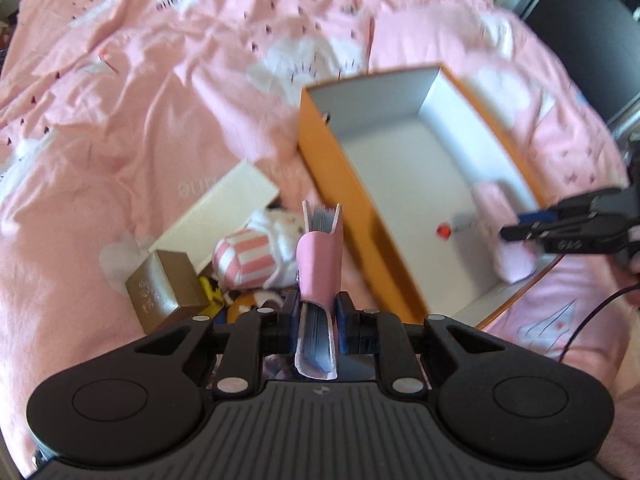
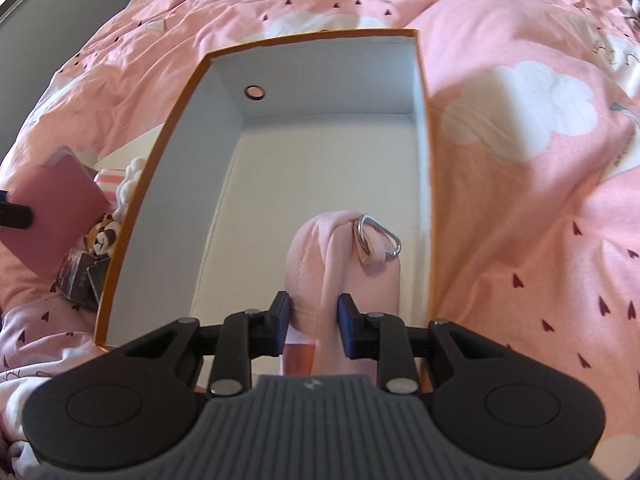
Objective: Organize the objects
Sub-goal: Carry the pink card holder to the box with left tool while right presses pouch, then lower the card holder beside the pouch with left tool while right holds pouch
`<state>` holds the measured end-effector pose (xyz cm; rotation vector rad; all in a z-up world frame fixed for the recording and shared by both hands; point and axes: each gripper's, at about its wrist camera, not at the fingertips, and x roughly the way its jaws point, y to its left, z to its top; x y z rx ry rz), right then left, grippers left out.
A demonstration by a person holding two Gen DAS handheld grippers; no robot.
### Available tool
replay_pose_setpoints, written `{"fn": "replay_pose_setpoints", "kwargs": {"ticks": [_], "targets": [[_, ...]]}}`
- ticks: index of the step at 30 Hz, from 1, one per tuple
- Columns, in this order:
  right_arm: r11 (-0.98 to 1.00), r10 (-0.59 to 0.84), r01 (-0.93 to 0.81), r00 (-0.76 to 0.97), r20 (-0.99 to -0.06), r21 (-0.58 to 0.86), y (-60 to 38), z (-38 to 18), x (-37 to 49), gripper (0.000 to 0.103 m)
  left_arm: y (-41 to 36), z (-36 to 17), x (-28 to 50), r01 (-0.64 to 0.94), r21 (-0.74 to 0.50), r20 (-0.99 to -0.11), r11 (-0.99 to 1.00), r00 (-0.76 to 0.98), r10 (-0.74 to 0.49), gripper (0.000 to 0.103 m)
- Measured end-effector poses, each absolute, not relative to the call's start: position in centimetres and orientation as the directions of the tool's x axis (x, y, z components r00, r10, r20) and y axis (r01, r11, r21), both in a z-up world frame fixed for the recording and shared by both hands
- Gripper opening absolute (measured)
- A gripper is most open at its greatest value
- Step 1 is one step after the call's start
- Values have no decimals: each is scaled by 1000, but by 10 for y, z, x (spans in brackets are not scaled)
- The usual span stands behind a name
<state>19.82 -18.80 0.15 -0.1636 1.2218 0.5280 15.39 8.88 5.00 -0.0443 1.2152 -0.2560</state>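
An orange box (image 1: 336,184) with a white inside lies open on the pink bedspread; it also shows in the right wrist view (image 2: 160,152). My left gripper (image 1: 318,312) is shut on a pink notebook (image 1: 322,256), held upright left of the box. The notebook shows at the left of the right wrist view (image 2: 56,200). My right gripper (image 2: 314,312) is shut on a pink fabric pouch (image 2: 344,256) with a metal ring (image 2: 376,236), resting inside the box at its near end. From the left wrist view the right gripper (image 1: 516,228) and the pouch (image 1: 504,232) appear at the right.
Left of the box lie a white flat box (image 1: 224,208), a gold box (image 1: 164,284), a pink-striped plush toy (image 1: 256,256) and small toys (image 2: 102,236). The pink bedspread (image 1: 140,112) surrounds everything. A dark cable (image 1: 592,316) runs at the right.
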Motion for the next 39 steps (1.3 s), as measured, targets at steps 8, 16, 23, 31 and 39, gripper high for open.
{"fn": "replay_pose_setpoints", "kwargs": {"ticks": [8,16,23,31,39], "targets": [[889,318,-412,243,-917,199,-209,3,206,26,45,71,156,160,-280,-819,947,474,-322,20],[880,344,-416,228,-911,229,-217,5,210,26,-23,-4,178,129,-453,-795,882,390,-465,20],[869,354,-434,207,-912,239,-220,4,214,23,-50,-58,178,37,-545,-768,837,379,-517,20],[830,281,-549,260,-924,98,-209,10,209,25,-57,-71,167,3,-577,-739,817,424,-524,19],[743,215,-669,250,-944,-8,-196,2,197,15,-63,-72,169,-128,-507,-809,852,413,-419,19]]}}
